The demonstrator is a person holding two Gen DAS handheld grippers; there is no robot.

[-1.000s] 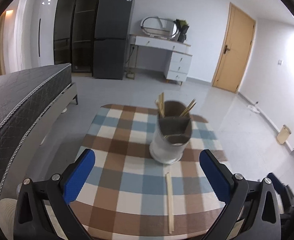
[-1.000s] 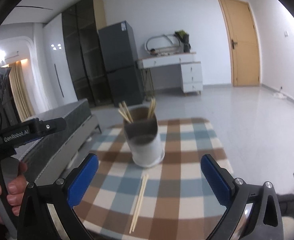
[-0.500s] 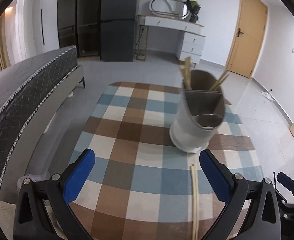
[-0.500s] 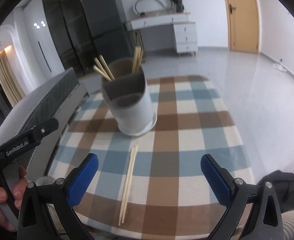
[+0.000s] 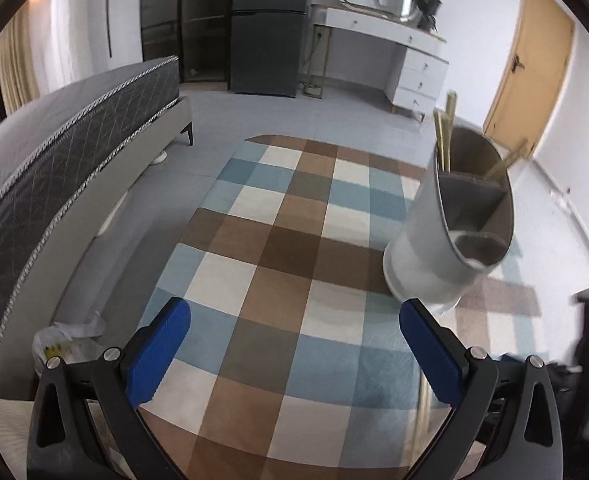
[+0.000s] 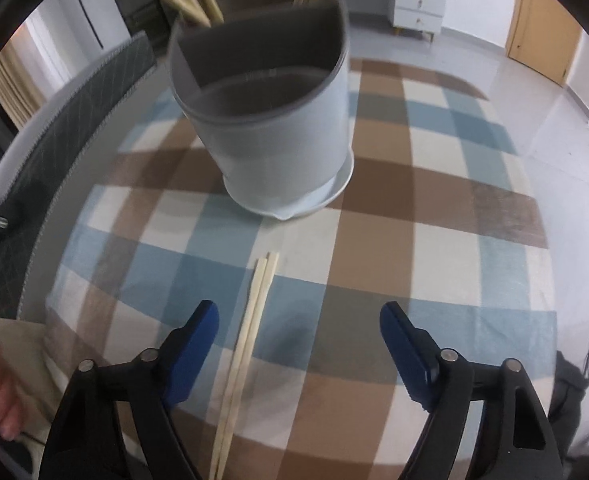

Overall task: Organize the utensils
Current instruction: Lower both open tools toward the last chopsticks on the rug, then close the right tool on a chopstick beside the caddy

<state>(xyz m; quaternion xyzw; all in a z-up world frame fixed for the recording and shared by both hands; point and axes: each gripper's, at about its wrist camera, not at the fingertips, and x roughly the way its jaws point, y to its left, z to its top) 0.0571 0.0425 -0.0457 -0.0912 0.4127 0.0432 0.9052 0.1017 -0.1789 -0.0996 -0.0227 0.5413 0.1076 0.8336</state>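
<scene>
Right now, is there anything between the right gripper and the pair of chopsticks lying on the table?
Nothing visible blocks it. The chopsticks lie bare on the checked cloth, already between the closing jaws of the right gripper but untouched. The holder stands farther back.

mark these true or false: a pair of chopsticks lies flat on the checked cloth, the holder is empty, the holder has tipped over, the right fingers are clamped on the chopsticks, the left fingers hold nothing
1. A pair of chopsticks lies flat on the checked cloth. True.
2. The holder is empty. False: chopsticks stand in its back compartment; only the front one looks empty.
3. The holder has tipped over. False: it stands upright on its base.
4. The right gripper is clamped on the chopsticks. False: its jaws are closing, but the fingers stand apart with the pair between them, untouched.
5. The left gripper holds nothing. True: only cloth shows between its open fingers.
</scene>
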